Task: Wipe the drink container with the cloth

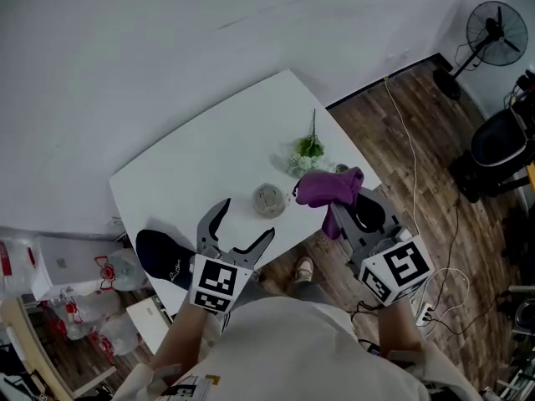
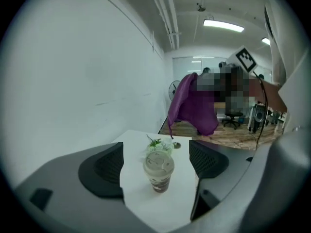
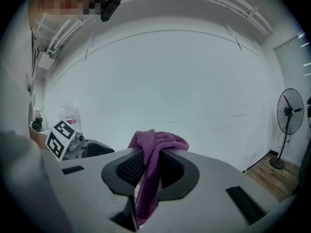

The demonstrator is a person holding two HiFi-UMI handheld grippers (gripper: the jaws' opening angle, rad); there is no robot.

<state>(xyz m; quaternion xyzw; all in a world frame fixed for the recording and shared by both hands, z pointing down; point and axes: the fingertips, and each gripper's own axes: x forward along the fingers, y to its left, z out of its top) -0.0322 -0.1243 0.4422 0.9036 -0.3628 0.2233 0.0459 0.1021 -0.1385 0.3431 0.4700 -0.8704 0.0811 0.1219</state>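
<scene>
The drink container (image 1: 269, 200) is a lidded cup with a dark drink, standing upright on the white table (image 1: 192, 174). In the left gripper view the cup (image 2: 159, 170) stands beyond the jaws, untouched. My left gripper (image 1: 242, 229) hovers at the table's near edge with its jaws spread wide and nothing between them. My right gripper (image 1: 340, 197) is raised to the right of the cup, shut on a purple cloth (image 1: 330, 187). In the right gripper view the cloth (image 3: 150, 171) hangs pinched between the two pads.
A small sprig of green and white flowers (image 1: 308, 152) lies behind the cup. A dark cap (image 1: 161, 257) sits at the table's near left corner. A fan (image 1: 491, 33), cables and a chair (image 1: 500, 140) stand on the wooden floor to the right.
</scene>
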